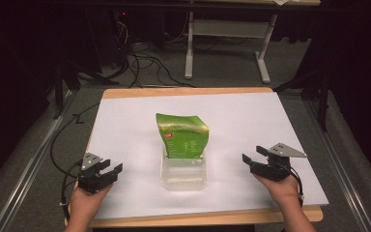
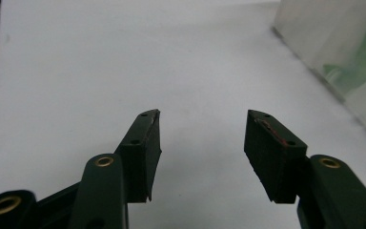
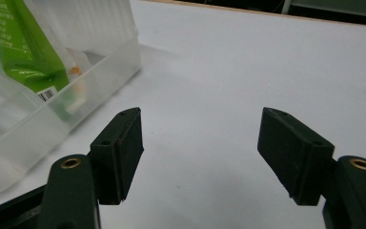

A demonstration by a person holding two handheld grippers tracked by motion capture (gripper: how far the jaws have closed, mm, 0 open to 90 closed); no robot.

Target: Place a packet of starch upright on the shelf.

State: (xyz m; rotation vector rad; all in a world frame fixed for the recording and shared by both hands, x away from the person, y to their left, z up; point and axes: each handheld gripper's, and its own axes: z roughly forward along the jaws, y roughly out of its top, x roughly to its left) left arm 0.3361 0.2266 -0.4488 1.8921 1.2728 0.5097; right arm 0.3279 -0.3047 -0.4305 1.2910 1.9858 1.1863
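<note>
A green pouch (image 1: 182,135) stands upright in a clear plastic bin (image 1: 184,175) at the middle of the white table top (image 1: 125,125). My left gripper (image 1: 114,167) rests near the front left of the table, apart from the bin, open with nothing between its jaws. My right gripper (image 1: 254,154) sits at the front right, also open and empty. In the left gripper view the open left gripper (image 2: 202,138) points over bare table, the bin (image 2: 324,43) at upper right. In the right gripper view the open right gripper (image 3: 200,143) has the bin (image 3: 43,114) and pouch (image 3: 24,52) at its left.
The table has a wooden edge (image 1: 203,218) at the front. Beyond it on the floor are black cables (image 1: 145,63) and a white table frame (image 1: 232,43). Metal rails (image 1: 24,179) run along both sides.
</note>
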